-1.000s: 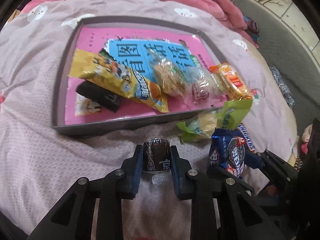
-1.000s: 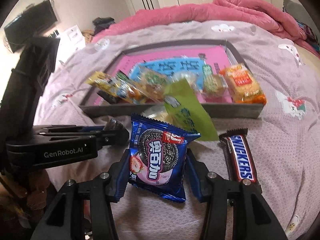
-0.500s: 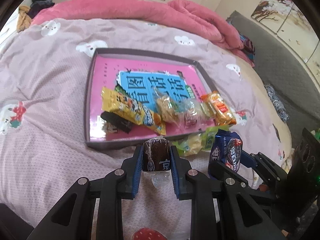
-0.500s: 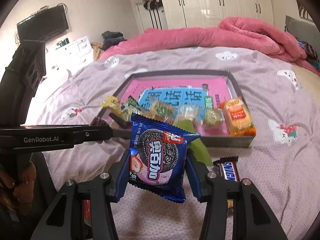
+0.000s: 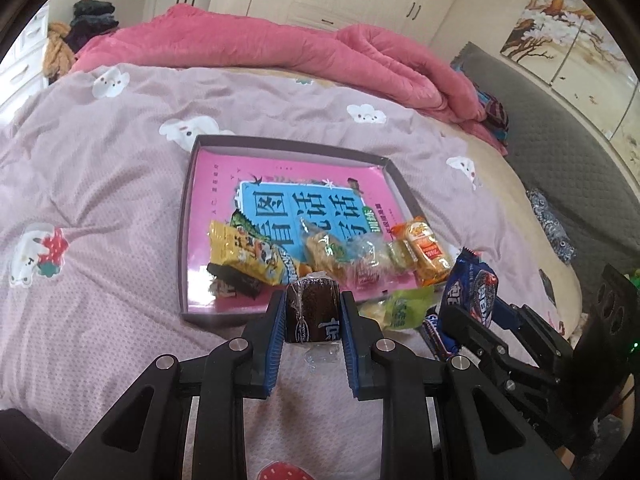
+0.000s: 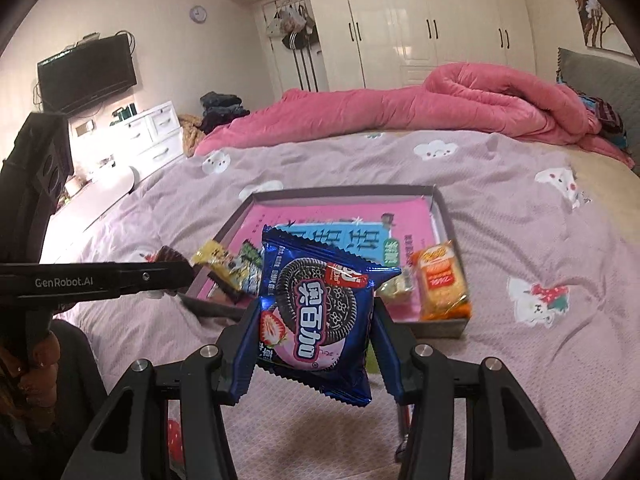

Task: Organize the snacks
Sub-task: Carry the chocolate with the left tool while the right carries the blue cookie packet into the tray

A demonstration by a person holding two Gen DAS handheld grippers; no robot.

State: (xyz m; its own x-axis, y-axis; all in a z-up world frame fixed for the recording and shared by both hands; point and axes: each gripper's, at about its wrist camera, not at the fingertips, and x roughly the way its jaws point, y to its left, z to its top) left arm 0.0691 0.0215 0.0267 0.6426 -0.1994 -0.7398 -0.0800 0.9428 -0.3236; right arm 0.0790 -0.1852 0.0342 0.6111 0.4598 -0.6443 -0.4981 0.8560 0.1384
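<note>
Clamping brown snack roll (image 5: 312, 312) in left hand-held gripper (image 5: 312, 322), right hand-held gripper (image 6: 314, 334) squeezing blue cookie packet (image 6: 320, 316)

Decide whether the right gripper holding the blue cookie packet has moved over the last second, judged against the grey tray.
Yes. The right gripper with the blue cookie packet has risen and drawn back: the grey tray now looks smaller and farther away.

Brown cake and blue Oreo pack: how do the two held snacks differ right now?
The brown cake is a small dark roll in clear wrap; the Oreo pack is a flat blue pouch with a printed cookie. The cake fits between the left gripper fingers, while the pack spills above and below the right gripper. The pack hangs tilted; the cake sits squarely. Both are clamped and held short of the tray.
</note>
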